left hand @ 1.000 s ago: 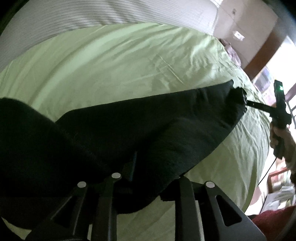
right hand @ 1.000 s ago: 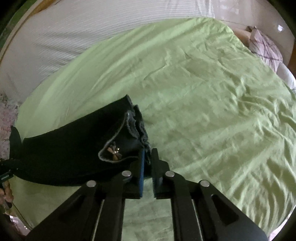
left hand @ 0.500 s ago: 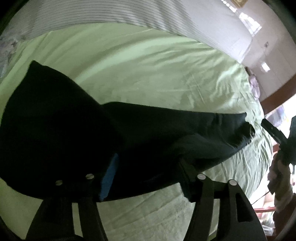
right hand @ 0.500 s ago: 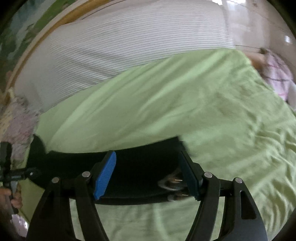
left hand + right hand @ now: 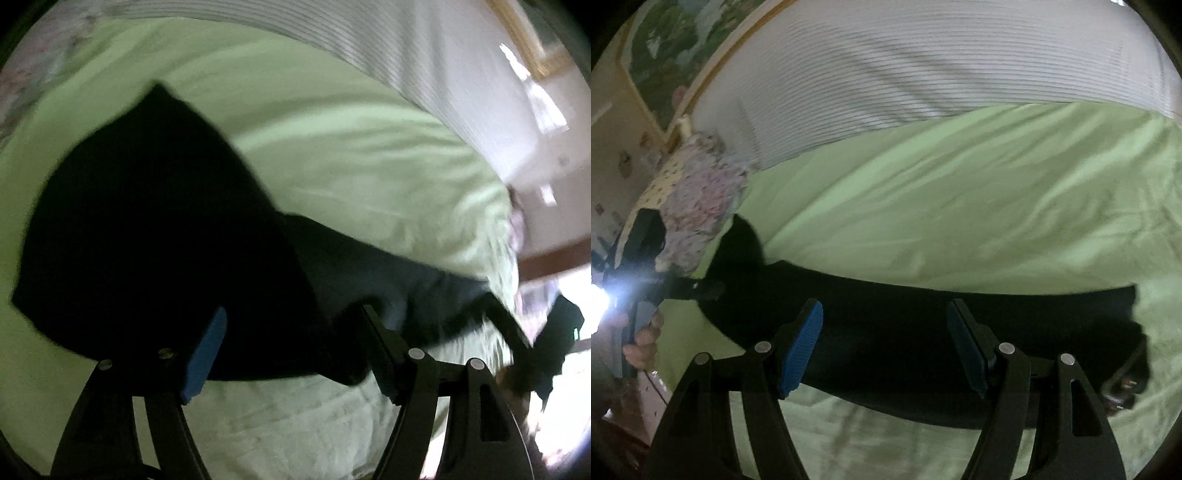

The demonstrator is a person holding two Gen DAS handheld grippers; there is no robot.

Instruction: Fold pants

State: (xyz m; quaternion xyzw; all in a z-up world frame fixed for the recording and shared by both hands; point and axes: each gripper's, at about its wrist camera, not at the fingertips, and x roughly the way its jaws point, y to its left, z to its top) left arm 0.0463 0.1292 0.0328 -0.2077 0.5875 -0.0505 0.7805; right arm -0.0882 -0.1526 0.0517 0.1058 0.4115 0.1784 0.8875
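The black pants (image 5: 159, 240) lie flat on the green bed sheet (image 5: 332, 147), folded lengthwise into a long band. In the right wrist view the pants (image 5: 905, 325) stretch from left to right, with the waistband clasp (image 5: 1123, 387) at the right end. My left gripper (image 5: 291, 350) is open and empty just above the wide end of the pants. My right gripper (image 5: 886, 343) is open and empty above the middle of the band. The left gripper also shows in the right wrist view (image 5: 701, 288) by the pants' left end.
A white striped blanket (image 5: 923, 66) covers the far side of the bed. A floral pillow (image 5: 698, 206) lies at the left end. The sheet (image 5: 997, 206) spreads beyond the pants. A wooden frame (image 5: 554, 258) and bright room lie right.
Both grippers opened and let go of the pants, which dropped flat onto the sheet. Both grippers have pulled back from the cloth.
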